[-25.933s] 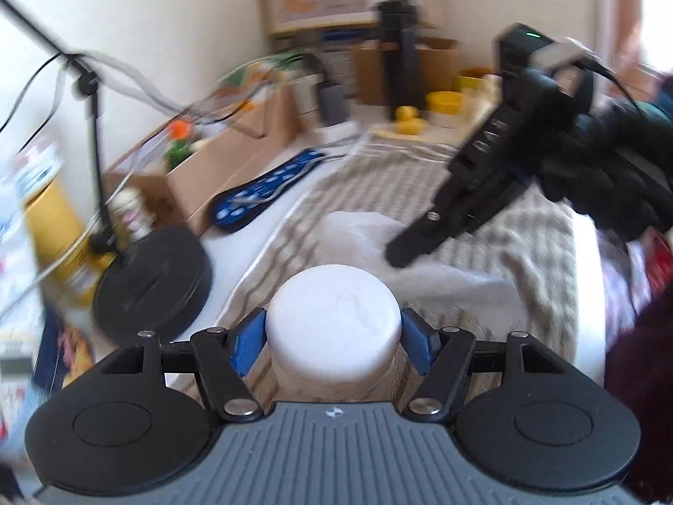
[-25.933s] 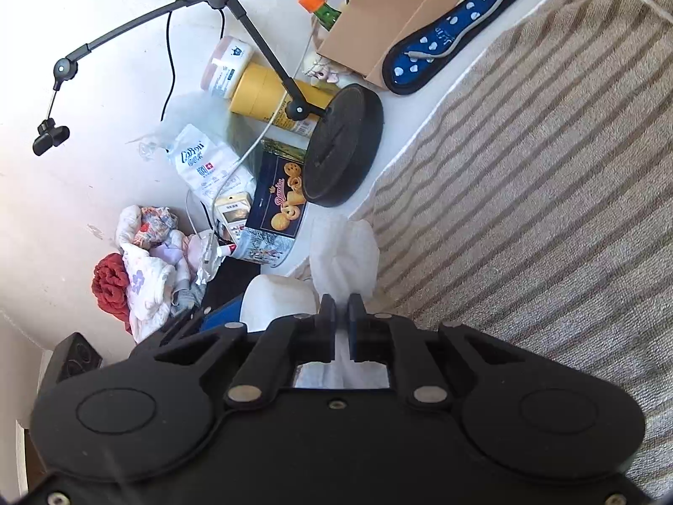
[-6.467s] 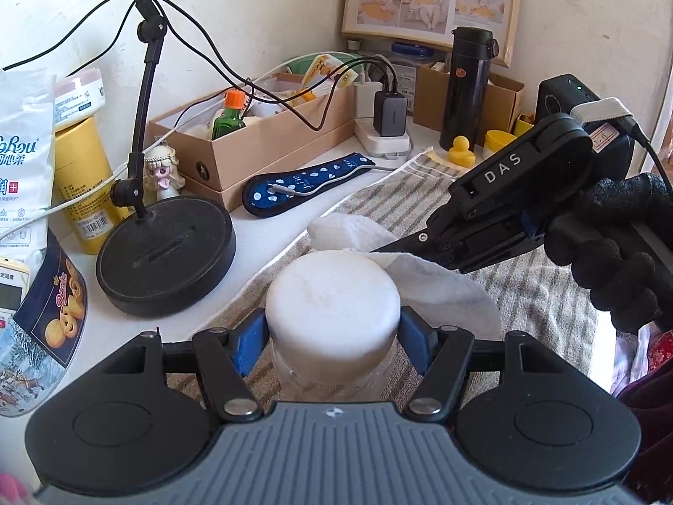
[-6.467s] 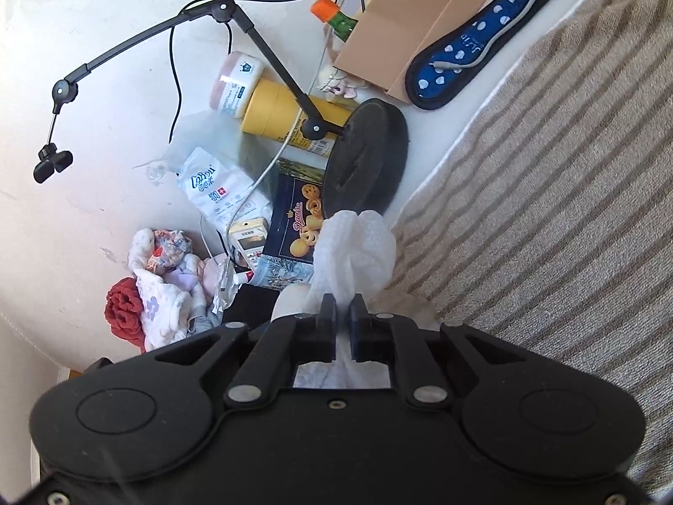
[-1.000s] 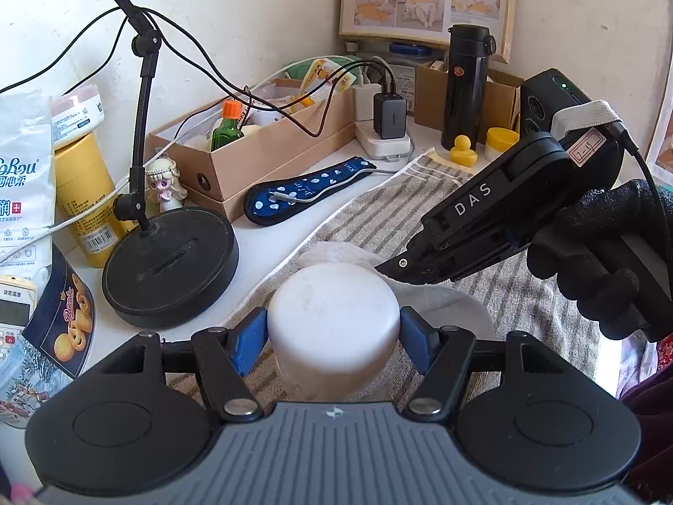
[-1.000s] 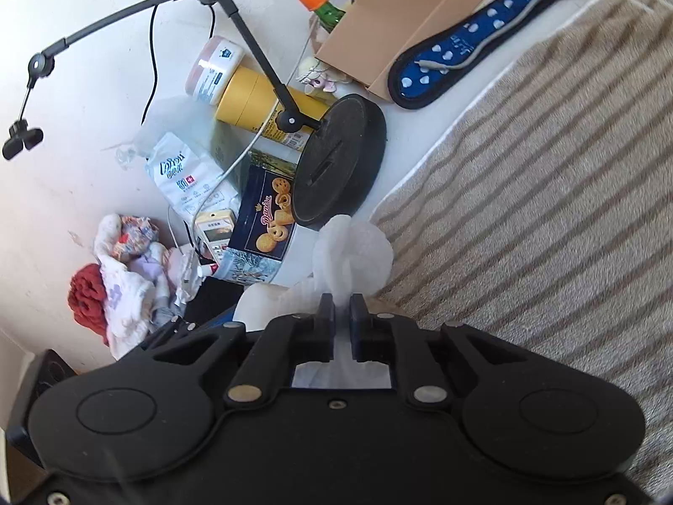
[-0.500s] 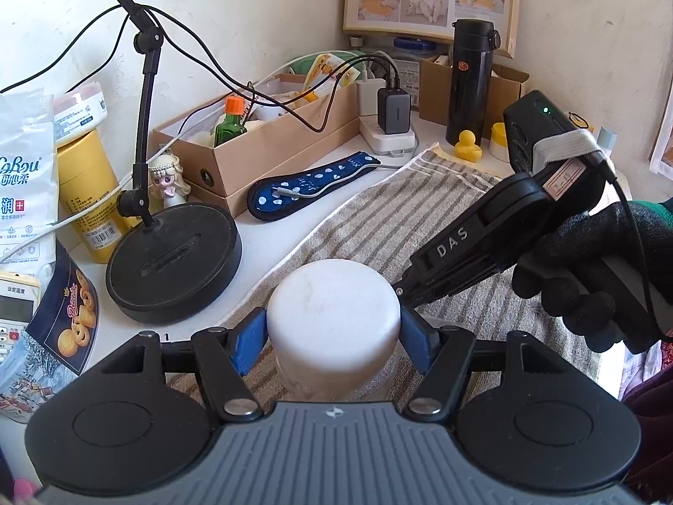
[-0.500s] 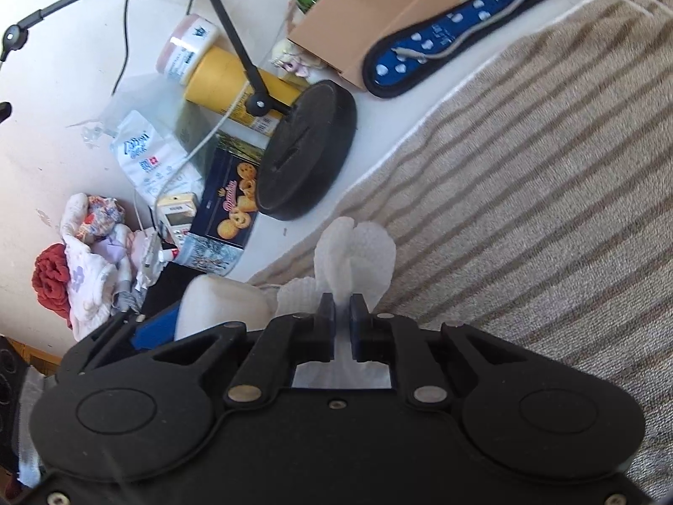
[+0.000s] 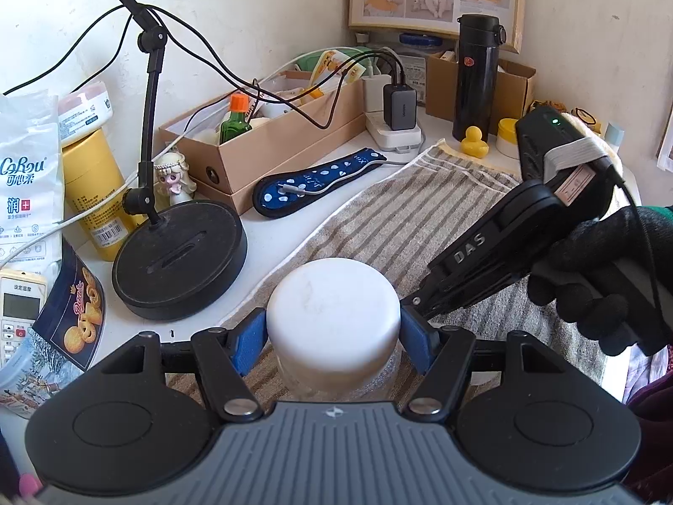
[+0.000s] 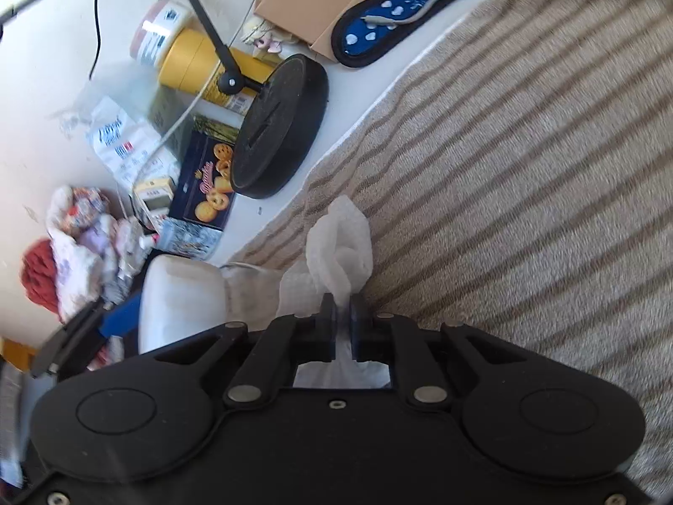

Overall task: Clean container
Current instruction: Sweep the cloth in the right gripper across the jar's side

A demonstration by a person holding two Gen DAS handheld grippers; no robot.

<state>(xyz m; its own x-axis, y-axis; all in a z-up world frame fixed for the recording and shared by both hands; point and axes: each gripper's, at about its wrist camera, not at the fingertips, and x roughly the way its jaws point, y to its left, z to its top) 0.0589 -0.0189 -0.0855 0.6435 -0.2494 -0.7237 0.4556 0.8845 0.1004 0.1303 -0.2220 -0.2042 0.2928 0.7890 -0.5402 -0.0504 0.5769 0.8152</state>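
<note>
A clear container with a white lid (image 9: 332, 311) stands on the striped towel (image 9: 420, 219), and my left gripper (image 9: 332, 336) is shut on the lid with its blue pads (image 9: 248, 343) at either side. A gloved hand (image 9: 597, 277) holds my right gripper (image 9: 415, 301) low against the container's right side; the tissue is hidden in this view. In the right wrist view my right gripper (image 10: 343, 315) is shut on a crumpled white tissue (image 10: 340, 248), which presses against the container (image 10: 181, 299) at its left, over the towel (image 10: 525, 168).
A black round lamp base (image 9: 178, 259) stands just left of the towel. Behind it are a cardboard box (image 9: 269, 147) and a blue spotted case (image 9: 315, 181). A black flask (image 9: 475, 75) and a yellow duck (image 9: 474, 141) sit at the back. A cookie tin (image 9: 75, 320) lies at the left.
My right gripper has sunk with the tissue from above the lid down to the container's right side, and the tissue has dropped out of the left wrist view. The left gripper stayed put.
</note>
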